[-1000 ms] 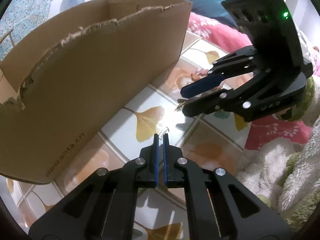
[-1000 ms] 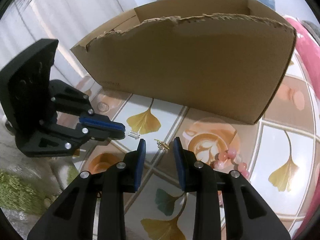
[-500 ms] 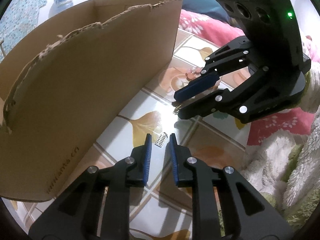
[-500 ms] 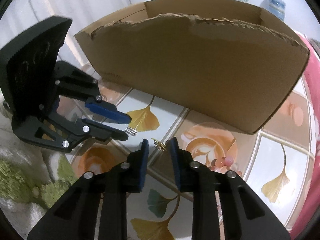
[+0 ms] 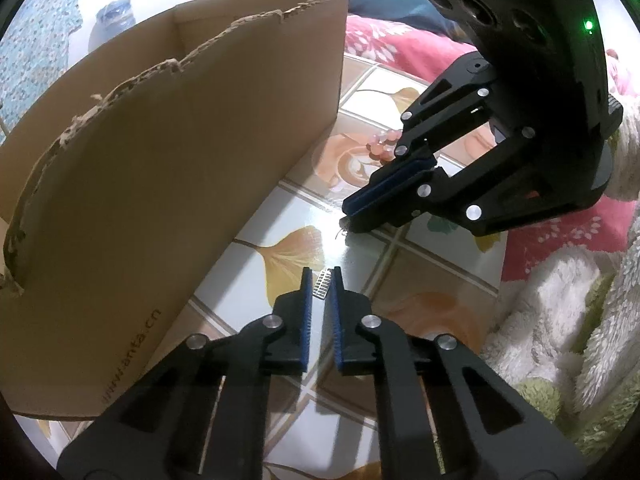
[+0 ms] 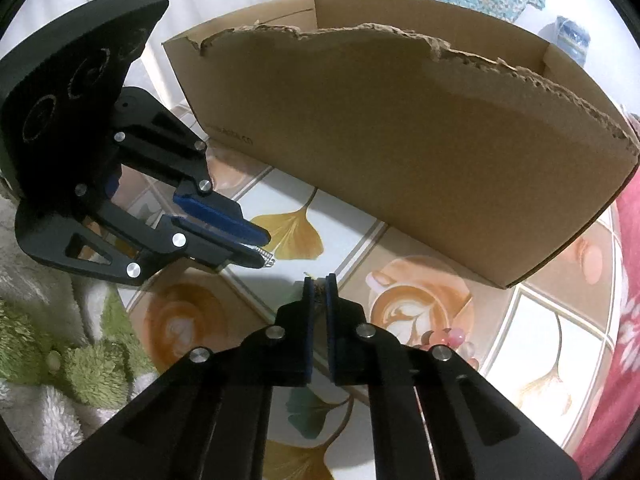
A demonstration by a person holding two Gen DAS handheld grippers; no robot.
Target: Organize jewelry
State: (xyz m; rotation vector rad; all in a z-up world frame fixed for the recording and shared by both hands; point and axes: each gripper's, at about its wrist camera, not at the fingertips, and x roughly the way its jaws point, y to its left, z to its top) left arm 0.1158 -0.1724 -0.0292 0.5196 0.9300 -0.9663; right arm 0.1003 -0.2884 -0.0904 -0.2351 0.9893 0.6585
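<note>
A small silver clip-like jewel [image 5: 322, 288] lies on the tiled table, between the tips of my left gripper [image 5: 321, 280], whose jaws stand slightly apart around it. In the right wrist view its end [image 6: 266, 257] pokes out past the left gripper [image 6: 256, 245]. My right gripper [image 6: 319, 285] is shut on a small gold earring [image 6: 319, 290] at table level; the left wrist view shows this gripper [image 5: 351, 216] closed with a bit of the earring [image 5: 342, 233] at its tip. A pink bead bracelet [image 6: 448, 338] lies on the table behind the right gripper.
A large open cardboard box [image 5: 168, 184] with a torn rim stands on the tiled tabletop [image 5: 360, 264], just beyond both grippers; it also shows in the right wrist view [image 6: 400, 152]. Fluffy white-and-green fabric [image 5: 560, 352] and a pink floral cloth [image 5: 400, 40] border the table.
My left gripper opened, dropped around the silver clip, then narrowed on it. My right gripper closed from open onto the gold earring.
</note>
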